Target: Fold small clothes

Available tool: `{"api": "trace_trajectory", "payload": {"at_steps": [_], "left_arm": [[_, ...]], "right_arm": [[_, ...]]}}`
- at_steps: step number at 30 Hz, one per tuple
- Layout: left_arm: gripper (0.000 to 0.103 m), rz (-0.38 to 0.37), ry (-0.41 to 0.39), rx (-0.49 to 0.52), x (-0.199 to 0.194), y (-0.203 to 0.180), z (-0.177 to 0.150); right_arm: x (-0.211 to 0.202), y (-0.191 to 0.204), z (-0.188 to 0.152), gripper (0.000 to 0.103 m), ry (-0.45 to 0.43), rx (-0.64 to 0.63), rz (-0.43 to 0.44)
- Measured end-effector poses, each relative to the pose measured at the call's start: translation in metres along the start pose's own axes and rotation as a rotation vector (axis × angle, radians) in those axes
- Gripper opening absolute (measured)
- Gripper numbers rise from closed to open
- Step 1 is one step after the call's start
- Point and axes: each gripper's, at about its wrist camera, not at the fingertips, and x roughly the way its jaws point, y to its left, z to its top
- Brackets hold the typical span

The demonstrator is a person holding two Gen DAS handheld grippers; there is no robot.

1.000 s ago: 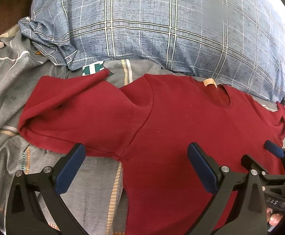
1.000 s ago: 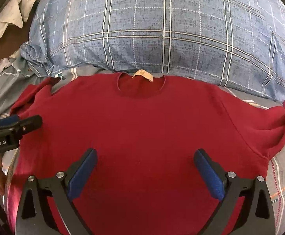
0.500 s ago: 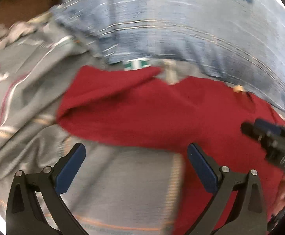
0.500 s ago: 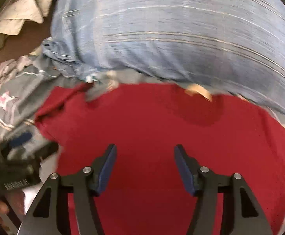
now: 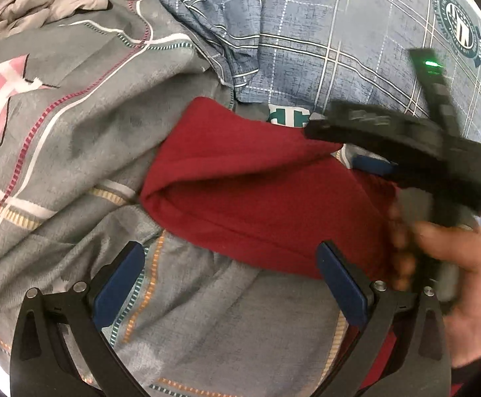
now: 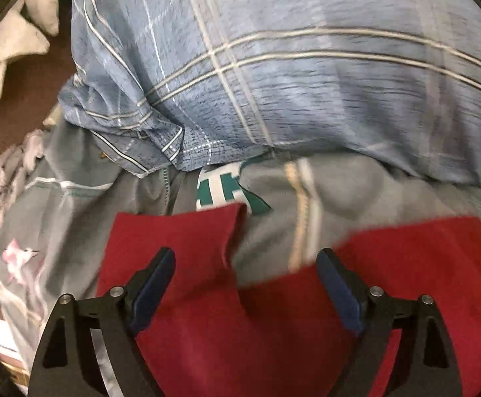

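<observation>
Crosswise, the red shirt's sleeve [image 5: 240, 178] points left on the grey bedsheet [image 5: 75, 125].

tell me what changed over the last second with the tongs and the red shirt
Both tongs swung from the red shirt's body toward its sleeve; the right tongs closed partway, then have just been reopening, nothing gripped. The left tongs stayed open and empty. Shirt, plaid pillow and grey bedsheet lie unchanged.

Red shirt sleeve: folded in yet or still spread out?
Spread. The sleeve of the red shirt lies out over the grey bedsheet, none of it over the body.
</observation>
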Motion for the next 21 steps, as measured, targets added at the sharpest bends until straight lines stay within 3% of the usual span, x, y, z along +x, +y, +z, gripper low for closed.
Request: {"api": "trace_trajectory", "payload": {"at_steps": [1,2,3,7,10,11,18,21], "left_arm": [[0.103,0.004,-0.004,0.002,0.002,0.001,0.0],[0.103,0.01,-0.009,0.002,0.002,0.001,0.0],[0.103,0.016,-0.016,0.0,0.003,0.003,-0.001],[0.103,0.003,-0.039,-0.038,0.0,0.009,-0.006],[0.103,-0.011,-0.092,-0.027,-0.017,0.007,-0.008],[0.103,-0.014,-0.105,-0.017,-0.023,0.006,-0.009],[0.103,-0.036,-0.209,0.014,-0.055,-0.003,-0.016],[0.103,-0.002,-0.191,0.039,-0.042,-0.008,-0.018]], "right_arm": [[0.009,0.004,0.002,0.059,0.007,-0.022,-0.012],[0.016,0.008,0.002,0.027,0.028,-0.039,-0.022],[0.019,0.01,0.002,0.016,0.041,-0.049,-0.026],[-0.023,0.016,0.001,0.01,-0.082,-0.073,-0.026],[-0.08,0.011,0.001,0.009,-0.176,-0.06,0.012],[-0.097,0.009,0.001,0.004,-0.201,-0.064,0.011],[-0.235,-0.049,-0.016,0.0,-0.42,-0.036,-0.074],[-0.249,-0.077,-0.023,0.007,-0.382,-0.038,-0.148]]}}
